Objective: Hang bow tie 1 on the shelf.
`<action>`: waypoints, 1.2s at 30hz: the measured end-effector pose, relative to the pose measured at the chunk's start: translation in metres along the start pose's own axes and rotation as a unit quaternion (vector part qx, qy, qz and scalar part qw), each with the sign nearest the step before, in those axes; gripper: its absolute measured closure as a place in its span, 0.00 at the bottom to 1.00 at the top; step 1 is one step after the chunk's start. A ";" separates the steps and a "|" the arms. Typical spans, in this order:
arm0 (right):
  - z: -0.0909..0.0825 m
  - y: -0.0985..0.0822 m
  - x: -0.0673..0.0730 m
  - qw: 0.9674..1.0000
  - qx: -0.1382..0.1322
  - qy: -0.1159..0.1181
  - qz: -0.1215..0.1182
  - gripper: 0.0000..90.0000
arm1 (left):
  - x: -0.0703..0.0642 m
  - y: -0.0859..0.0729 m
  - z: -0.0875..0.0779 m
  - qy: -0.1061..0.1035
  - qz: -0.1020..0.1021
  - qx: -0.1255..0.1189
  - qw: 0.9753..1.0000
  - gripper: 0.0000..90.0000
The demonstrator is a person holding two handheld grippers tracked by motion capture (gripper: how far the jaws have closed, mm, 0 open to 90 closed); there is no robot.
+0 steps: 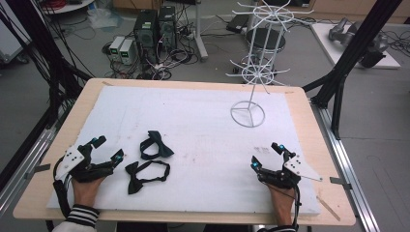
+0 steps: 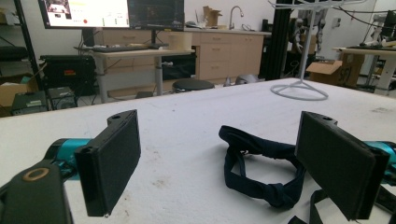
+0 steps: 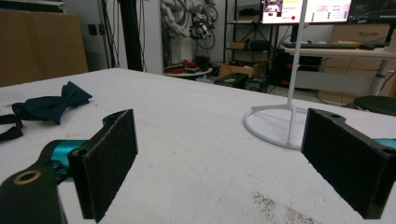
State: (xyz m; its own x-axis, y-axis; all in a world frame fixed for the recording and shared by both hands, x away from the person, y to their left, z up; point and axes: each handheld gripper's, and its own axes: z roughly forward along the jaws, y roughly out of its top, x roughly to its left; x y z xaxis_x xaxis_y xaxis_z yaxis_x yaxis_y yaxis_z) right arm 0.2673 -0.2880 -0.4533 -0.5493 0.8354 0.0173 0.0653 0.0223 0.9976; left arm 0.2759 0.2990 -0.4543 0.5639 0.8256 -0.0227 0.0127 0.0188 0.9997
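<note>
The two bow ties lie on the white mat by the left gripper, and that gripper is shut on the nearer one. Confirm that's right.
Not quite. The two bow ties do lie on the white mat by the left gripper, but its jaws stand open and grip nothing. The high view and the left gripper view show this.
</note>
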 end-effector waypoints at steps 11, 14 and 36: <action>0.000 0.000 0.000 1.000 -0.002 0.000 0.002 0.11 | 0.000 0.000 0.001 0.000 -0.003 0.005 1.000 0.16; 0.000 0.000 -0.001 1.000 -0.001 0.000 0.004 0.11 | 0.000 0.001 0.002 -0.001 -0.003 0.009 1.000 0.16; 0.000 0.000 0.000 1.000 0.001 -0.002 0.001 0.11 | -0.002 0.028 0.006 -0.027 0.017 0.027 0.999 0.16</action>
State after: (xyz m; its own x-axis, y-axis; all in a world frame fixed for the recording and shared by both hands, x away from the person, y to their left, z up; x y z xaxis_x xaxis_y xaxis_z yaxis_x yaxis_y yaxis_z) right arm 0.2679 -0.2880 -0.4532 -0.5463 0.8373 0.0197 0.0693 0.0217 0.9974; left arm 0.2802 0.2943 -0.4264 0.6085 0.7935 0.0108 0.0367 -0.0417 0.9985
